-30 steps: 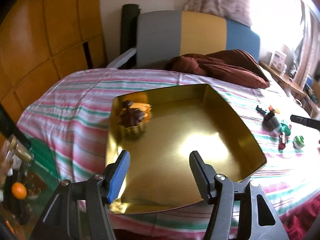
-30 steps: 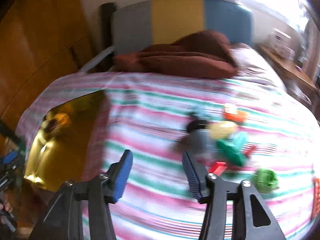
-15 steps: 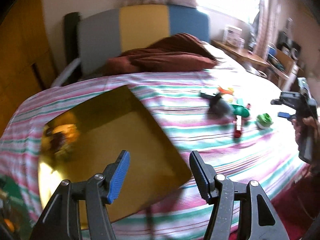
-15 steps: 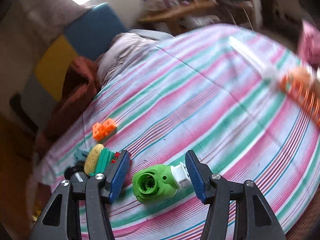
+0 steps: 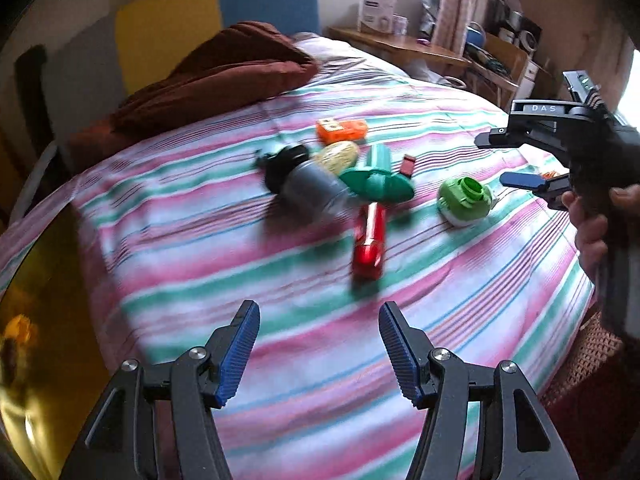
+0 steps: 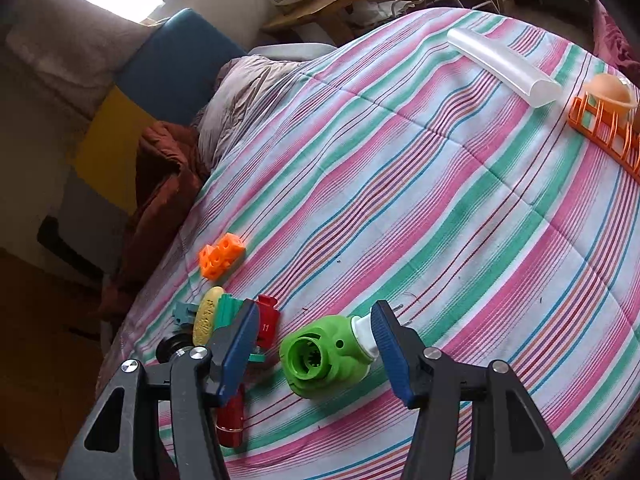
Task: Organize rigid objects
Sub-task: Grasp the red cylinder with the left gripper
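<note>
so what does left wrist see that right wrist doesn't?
Left wrist only: the gold tray at the bed's left edge, and the right hand-held gripper seen from outside, jaws open, near the green part.

Right wrist only: the clear tube and orange rack at the far side of the bedspread.

Both: green part, orange block, yellow piece, red piece, brown blanket. The left hand-held gripper is open and empty.
</note>
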### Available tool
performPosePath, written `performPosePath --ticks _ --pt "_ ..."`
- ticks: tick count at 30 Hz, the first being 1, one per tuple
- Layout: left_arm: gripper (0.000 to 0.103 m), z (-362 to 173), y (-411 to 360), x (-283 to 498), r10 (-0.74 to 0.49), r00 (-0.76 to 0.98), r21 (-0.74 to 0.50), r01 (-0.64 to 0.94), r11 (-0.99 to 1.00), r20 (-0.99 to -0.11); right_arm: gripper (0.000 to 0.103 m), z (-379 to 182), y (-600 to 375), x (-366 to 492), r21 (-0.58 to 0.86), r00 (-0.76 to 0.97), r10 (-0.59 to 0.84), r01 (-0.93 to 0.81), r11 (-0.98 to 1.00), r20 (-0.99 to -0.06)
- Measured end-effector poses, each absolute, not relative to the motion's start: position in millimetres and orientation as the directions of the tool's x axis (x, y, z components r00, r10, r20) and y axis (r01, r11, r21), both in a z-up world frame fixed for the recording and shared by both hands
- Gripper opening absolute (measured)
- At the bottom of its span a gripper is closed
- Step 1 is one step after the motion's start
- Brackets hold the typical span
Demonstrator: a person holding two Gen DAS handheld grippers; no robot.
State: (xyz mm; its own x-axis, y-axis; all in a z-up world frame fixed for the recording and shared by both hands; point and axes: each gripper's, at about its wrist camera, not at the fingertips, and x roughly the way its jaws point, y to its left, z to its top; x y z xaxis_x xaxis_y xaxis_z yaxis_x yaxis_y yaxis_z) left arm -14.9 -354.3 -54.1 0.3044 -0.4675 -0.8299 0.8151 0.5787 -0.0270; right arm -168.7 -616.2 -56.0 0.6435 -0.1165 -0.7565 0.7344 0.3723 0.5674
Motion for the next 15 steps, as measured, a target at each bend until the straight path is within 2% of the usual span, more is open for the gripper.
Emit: performPosePath --ticks 15 --pt "0.064 -92.1 -438.9 10.6 -0.448 0.247 -0.030 0.850 0.526 -0.859 0.059 -56.6 -619.4 -170.0 0.586 0.654 -0.106 0.729 0.354 -0.749"
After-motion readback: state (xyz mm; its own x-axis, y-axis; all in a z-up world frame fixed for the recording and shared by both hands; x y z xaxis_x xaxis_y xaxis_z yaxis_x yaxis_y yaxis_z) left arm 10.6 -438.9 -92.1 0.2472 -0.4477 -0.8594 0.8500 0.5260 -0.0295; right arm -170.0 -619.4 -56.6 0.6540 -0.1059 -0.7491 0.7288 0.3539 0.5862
